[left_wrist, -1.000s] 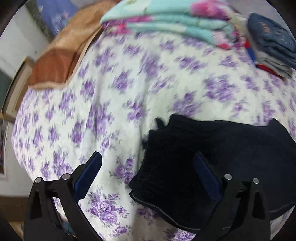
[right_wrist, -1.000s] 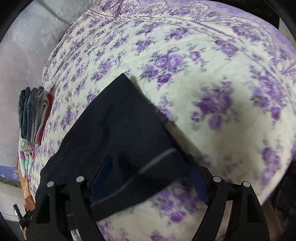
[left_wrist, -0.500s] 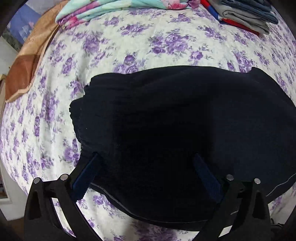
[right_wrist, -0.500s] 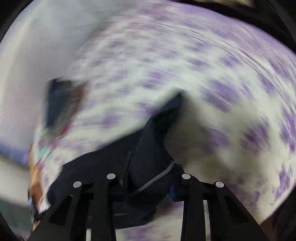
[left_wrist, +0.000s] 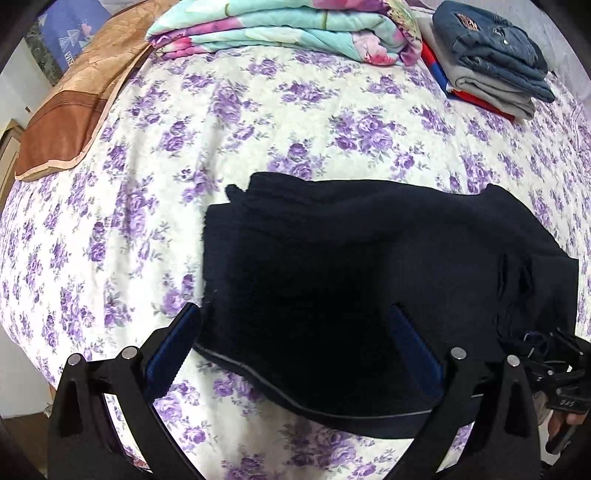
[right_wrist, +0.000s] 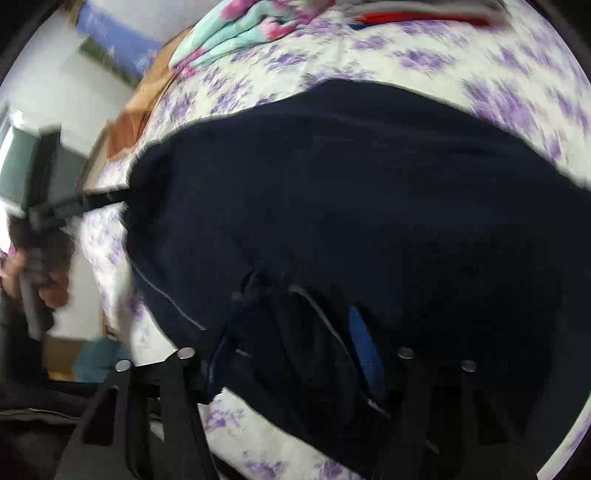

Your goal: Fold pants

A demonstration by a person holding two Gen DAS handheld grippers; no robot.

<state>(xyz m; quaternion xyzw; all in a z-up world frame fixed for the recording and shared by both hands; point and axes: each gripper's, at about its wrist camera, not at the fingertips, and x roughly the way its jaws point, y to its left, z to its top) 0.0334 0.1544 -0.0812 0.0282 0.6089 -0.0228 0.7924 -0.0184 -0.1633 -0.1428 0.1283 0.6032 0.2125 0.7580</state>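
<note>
Dark navy pants (left_wrist: 351, 258) lie folded on the purple-flowered bedsheet (left_wrist: 258, 129). My left gripper (left_wrist: 295, 343) is open, its blue-padded fingers (left_wrist: 173, 343) straddling the pants' near edge with a grey stripe. The right gripper shows at the pants' right end in the left wrist view (left_wrist: 554, 354). In the right wrist view, my right gripper (right_wrist: 291, 339) is partly closed on a bunched fold of the pants (right_wrist: 332, 184), with fabric filling the gap between its fingers. The left gripper and a hand show at the far left (right_wrist: 37, 236).
A folded teal floral blanket (left_wrist: 288, 26) lies at the far side of the bed. A stack of folded clothes topped with jeans (left_wrist: 491, 51) sits at the far right. A brown pillow (left_wrist: 74, 110) lies far left. The bed edge runs close below both grippers.
My right gripper has swung the pants' end over toward the left and now holds the fold low over the pile. My left gripper has drawn back slightly and stays open.
</note>
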